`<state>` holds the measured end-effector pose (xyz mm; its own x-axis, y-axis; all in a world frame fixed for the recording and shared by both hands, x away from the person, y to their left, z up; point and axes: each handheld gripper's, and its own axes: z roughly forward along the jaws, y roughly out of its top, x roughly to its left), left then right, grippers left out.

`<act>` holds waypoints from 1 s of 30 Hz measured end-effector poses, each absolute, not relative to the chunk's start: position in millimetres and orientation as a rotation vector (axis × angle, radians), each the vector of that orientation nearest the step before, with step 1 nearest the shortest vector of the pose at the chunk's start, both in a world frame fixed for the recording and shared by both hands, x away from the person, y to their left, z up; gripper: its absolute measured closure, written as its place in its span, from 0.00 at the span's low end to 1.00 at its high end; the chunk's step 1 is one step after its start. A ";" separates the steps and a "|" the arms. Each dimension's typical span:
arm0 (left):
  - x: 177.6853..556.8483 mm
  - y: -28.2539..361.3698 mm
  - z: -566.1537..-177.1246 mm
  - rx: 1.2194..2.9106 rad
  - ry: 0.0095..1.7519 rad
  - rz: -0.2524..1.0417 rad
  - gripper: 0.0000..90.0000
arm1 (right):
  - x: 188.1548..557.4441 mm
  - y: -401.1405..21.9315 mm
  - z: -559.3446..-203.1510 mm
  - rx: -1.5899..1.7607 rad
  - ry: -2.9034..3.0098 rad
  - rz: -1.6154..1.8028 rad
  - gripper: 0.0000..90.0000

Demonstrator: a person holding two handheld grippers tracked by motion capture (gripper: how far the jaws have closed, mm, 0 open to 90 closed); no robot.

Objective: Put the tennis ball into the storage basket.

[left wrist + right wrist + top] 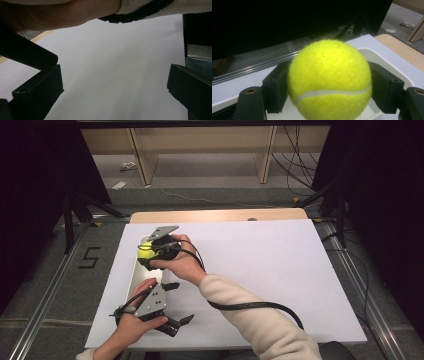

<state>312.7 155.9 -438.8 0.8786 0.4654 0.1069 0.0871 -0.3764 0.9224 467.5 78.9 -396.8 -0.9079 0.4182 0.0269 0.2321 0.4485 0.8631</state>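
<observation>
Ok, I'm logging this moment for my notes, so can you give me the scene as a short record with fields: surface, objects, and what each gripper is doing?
surface: white sheet over a wooden table
objects: yellow tennis ball; long white tray near the sheet's left edge
right gripper: shut on the tennis ball, held above the far end of the tray
left gripper: open, holding nothing, over the sheet near the front edge
tray contents: cannot tell, mostly hidden by hands
</observation>
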 end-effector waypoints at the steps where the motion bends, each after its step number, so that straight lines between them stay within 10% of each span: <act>1: 312.6 155.9 -438.8 1.933 0.407 0.424 0.00 | 467.7 78.9 -396.9 0.570 2.507 1.447 0.29; 30: 312.4 155.4 -438.8 1.935 0.402 0.424 0.00 | 467.8 86.5 -403.6 0.553 2.546 1.416 0.29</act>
<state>312.4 155.4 -438.8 0.8802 0.4620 0.1089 0.0848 -0.3790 0.9215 467.8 86.5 -403.6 -0.9153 0.4019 0.0261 0.2342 0.4785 0.8463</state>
